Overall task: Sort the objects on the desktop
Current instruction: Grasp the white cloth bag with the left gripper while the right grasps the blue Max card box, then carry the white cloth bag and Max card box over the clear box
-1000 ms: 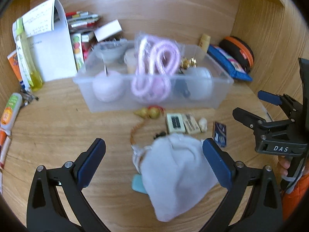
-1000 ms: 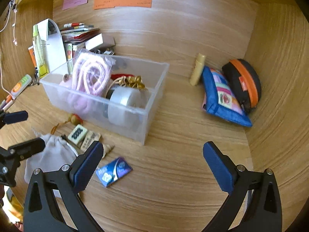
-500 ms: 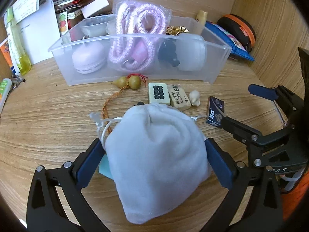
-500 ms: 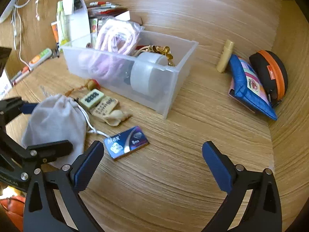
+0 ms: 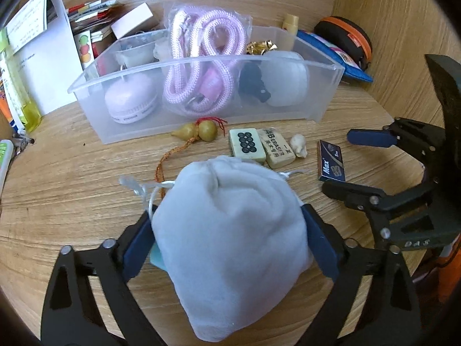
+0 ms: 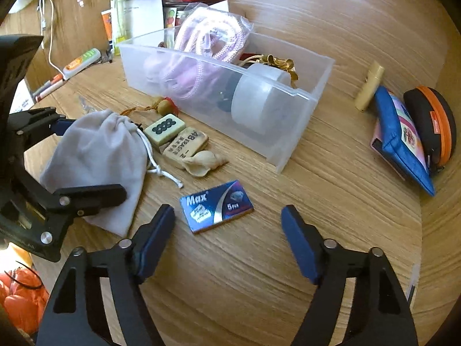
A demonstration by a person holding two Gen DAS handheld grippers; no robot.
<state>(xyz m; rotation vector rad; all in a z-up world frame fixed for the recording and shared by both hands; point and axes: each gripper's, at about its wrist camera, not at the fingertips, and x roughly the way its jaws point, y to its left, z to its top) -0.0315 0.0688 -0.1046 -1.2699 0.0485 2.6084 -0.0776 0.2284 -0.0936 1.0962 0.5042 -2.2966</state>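
A grey drawstring pouch [image 5: 230, 245] lies on the wooden desk, with a teal thing [image 5: 157, 255] partly under it. My left gripper [image 5: 226, 216] straddles the pouch. Its jaws are closing and both pads touch the pouch's sides, as the right wrist view [image 6: 92, 158] also shows. A blue "Max" box [image 6: 216, 206] lies flat between the tips of my right gripper [image 6: 227, 210]. Those jaws are closing too, but the pads stand clear of the box. Behind lie a mahjong tile [image 5: 246, 145], an eraser [image 5: 278, 150], a shell [image 5: 299, 145] and a gourd charm [image 5: 201, 131].
A clear plastic bin [image 5: 325, 98] holds pink rope, a white tub and other items just behind the loose objects. Papers and bottles [image 5: 43, 57] stand at the back left. A blue purse [image 6: 400, 138] and a black-orange case [image 6: 432, 127] lie by the right wooden wall.
Both grippers have come down toward the desk. The left jaws have moved around the pouch and narrowed onto it. The right jaws have narrowed and now flank the blue box.
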